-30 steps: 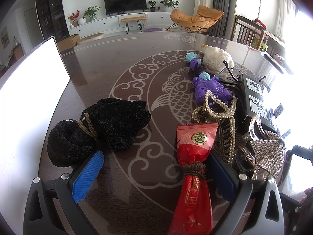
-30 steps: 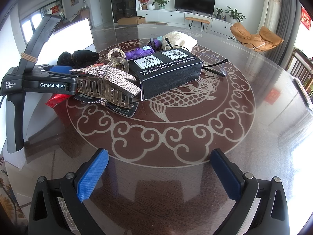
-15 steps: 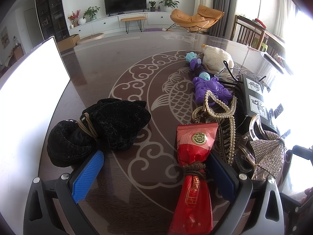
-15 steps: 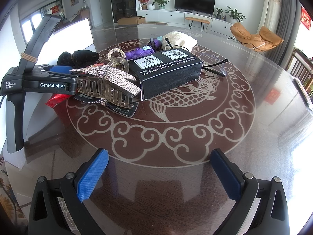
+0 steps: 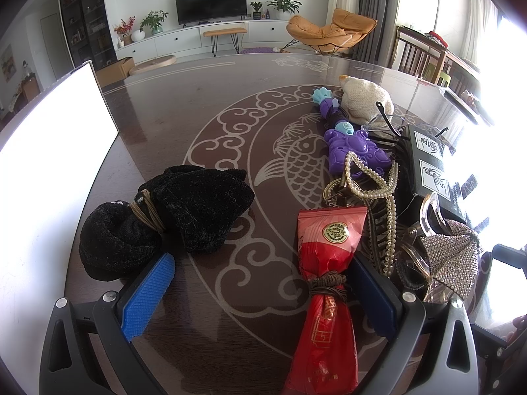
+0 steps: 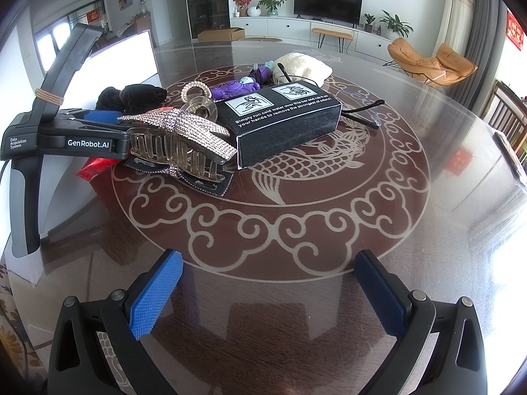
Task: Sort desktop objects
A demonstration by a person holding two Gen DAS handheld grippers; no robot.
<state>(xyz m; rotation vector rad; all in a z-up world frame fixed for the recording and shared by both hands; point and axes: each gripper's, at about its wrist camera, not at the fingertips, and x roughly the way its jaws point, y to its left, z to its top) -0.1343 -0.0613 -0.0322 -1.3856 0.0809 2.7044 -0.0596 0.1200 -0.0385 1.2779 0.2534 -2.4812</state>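
Note:
My left gripper [image 5: 260, 283] is open on the table, with a red tied packet [image 5: 327, 279] lying between its fingers against the right one. A black knitted bundle [image 5: 171, 217] lies by its left finger. To the right lie a pearl hair clip [image 5: 372, 177], a rhinestone claw clip [image 5: 451, 256], a purple toy [image 5: 352, 148], a cream pouch [image 5: 365, 102] and a black box [image 5: 428, 168]. My right gripper [image 6: 266, 289] is open and empty over bare table, short of the black box [image 6: 286, 121] and rhinestone claw clip [image 6: 184, 141]. The left gripper's body [image 6: 66, 138] shows at left.
A white board [image 5: 49, 151] stands along the table's left side. Black-framed glasses [image 6: 362, 112] lie behind the box. The dark round table [image 6: 329, 230] has a fish and cloud inlay. Chairs stand at the far right edge.

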